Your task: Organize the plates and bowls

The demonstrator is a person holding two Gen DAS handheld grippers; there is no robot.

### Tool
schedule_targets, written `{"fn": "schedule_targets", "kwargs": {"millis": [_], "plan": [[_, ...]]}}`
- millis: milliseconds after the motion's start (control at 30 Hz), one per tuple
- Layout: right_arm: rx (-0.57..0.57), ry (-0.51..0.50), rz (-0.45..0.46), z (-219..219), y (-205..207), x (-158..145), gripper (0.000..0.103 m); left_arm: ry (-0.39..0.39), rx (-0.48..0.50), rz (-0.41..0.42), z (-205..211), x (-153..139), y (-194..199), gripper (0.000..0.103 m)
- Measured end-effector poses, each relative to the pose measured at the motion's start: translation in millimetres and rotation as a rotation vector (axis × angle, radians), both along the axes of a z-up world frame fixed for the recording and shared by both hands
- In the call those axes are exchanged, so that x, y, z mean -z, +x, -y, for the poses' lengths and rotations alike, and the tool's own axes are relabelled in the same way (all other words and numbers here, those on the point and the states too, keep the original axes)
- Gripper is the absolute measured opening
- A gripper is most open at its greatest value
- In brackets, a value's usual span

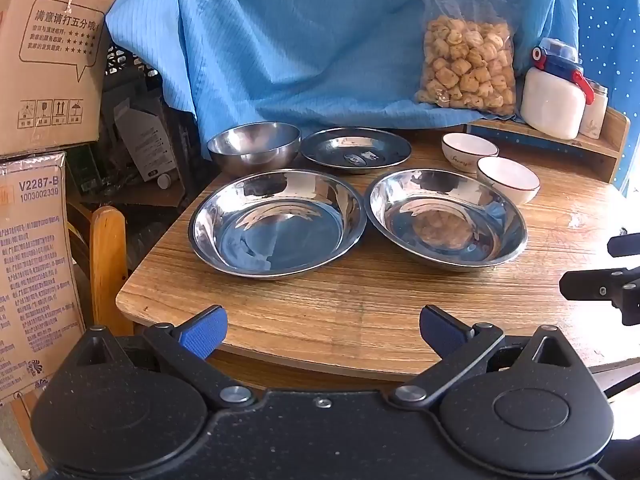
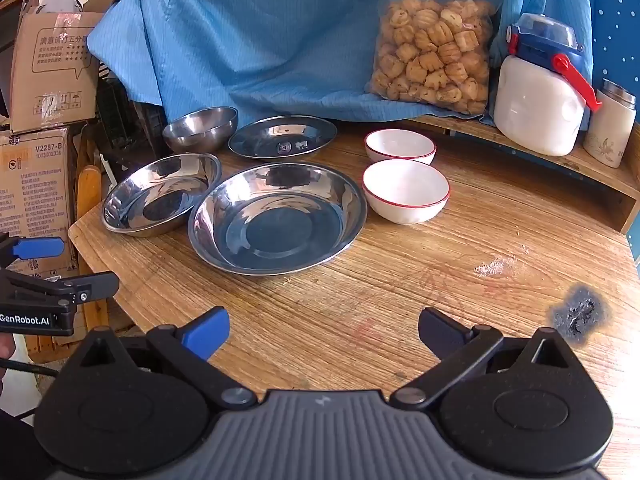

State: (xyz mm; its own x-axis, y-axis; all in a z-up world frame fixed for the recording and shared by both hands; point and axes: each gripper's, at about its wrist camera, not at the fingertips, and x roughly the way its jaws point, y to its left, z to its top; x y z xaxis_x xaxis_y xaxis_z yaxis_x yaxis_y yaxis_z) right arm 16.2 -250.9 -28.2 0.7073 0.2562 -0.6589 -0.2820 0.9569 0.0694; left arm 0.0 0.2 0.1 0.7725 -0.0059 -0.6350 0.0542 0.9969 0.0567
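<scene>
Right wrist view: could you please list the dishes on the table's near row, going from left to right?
Smaller steel pan → large steel pan → near white bowl.

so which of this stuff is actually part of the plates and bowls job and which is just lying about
Job:
two large steel plates
small steel plate
steel bowl
two white bowls

Lying about:
bag of snacks
white jug
cream canister
cardboard boxes
blue cloth
</scene>
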Motion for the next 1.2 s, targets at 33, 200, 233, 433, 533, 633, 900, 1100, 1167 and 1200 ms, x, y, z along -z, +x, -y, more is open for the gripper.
{"fn": "schedule_targets", "kwargs": {"millis": [33, 200, 233, 433, 533, 633, 900, 1100, 1167, 1200], "plan": [[0.0, -0.001, -0.001, -0.2, 0.1, 0.0, 0.103, 0.0, 0.001, -0.001, 0.0, 0.0, 0.0, 0.102], [0.001, 0.001, -0.002, -1.3, 1.0, 0.5, 0.103, 0.0, 0.001, -0.004, -0.2, -0.3, -0.2, 0.102], [0.002, 0.001, -0.002, -1.5, 1.0, 0.3, 0.103, 0.0, 0.002, -0.004, -0.3, -0.5, -0.4, 0.102], [0.003, 0.001, -0.006, -0.7, 1.8, -0.1, 0.103, 0.002, 0.001, -0.009, -0.6, -1.0, -0.5, 0.102], [0.004, 0.002, -0.007, -1.5, 2.6, 0.0, 0.103, 0.004, 0.002, -0.01, 0.8, 2.6, 2.0, 0.102], [0.004, 0.006, -0.01, 0.0, 4.0, 1.2, 0.103, 0.005, 0.004, -0.011, 4.6, 4.6, 4.0, 0.102], [0.004, 0.011, -0.02, 1.2, 5.7, 2.9, 0.103, 0.007, 0.008, -0.019, 6.7, 5.7, 6.8, 0.102], [0.005, 0.012, -0.022, 1.0, 7.1, 3.8, 0.103, 0.008, 0.007, -0.022, 6.9, 6.2, 7.1, 0.102], [0.004, 0.012, -0.023, 0.8, 7.0, 4.0, 0.103, 0.009, 0.008, -0.023, 7.6, 6.5, 8.1, 0.102], [0.004, 0.012, -0.024, 0.7, 6.9, 4.1, 0.103, 0.009, 0.008, -0.024, 7.7, 6.6, 8.0, 0.102]]}}
